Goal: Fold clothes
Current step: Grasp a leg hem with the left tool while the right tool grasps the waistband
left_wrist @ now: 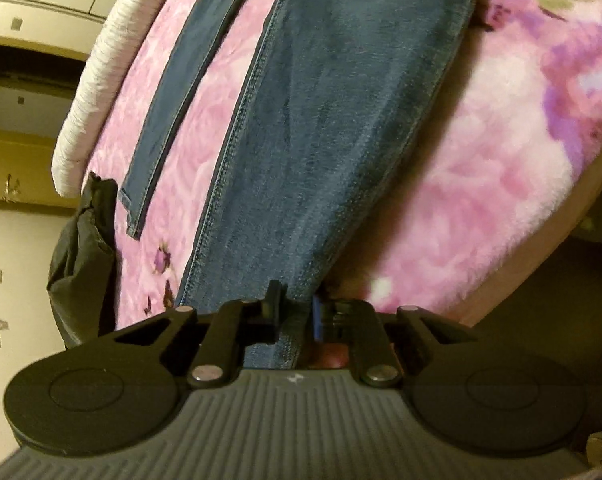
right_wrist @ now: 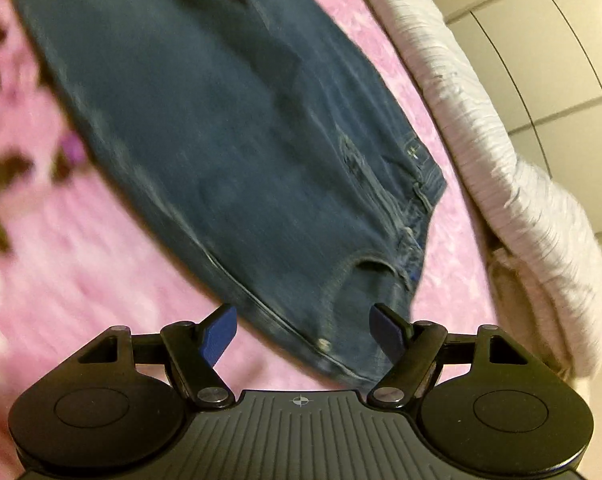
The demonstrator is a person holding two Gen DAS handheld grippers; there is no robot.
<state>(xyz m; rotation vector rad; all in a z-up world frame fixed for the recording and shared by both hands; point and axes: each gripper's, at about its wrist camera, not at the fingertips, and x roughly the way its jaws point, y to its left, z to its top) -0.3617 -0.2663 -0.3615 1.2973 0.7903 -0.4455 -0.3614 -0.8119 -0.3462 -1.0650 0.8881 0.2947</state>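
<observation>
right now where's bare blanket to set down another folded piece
Free: the pink blanket between the jeans and the bed's near edge. A narrower strip runs between the waistband and the white bedding roll. Crowded: the middle, under the jeans, where the left claw pinches denim.

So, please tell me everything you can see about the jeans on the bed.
The jeans are dark blue denim with lighter stitched seams, lying flat on a pink flowered blanket. The right wrist view shows the waistband end with a pocket opening and a metal rivet; the open right gripper straddles that corner without pressing. The left wrist view shows two legs apart, and the left gripper is shut on the nearer leg's end.
</observation>
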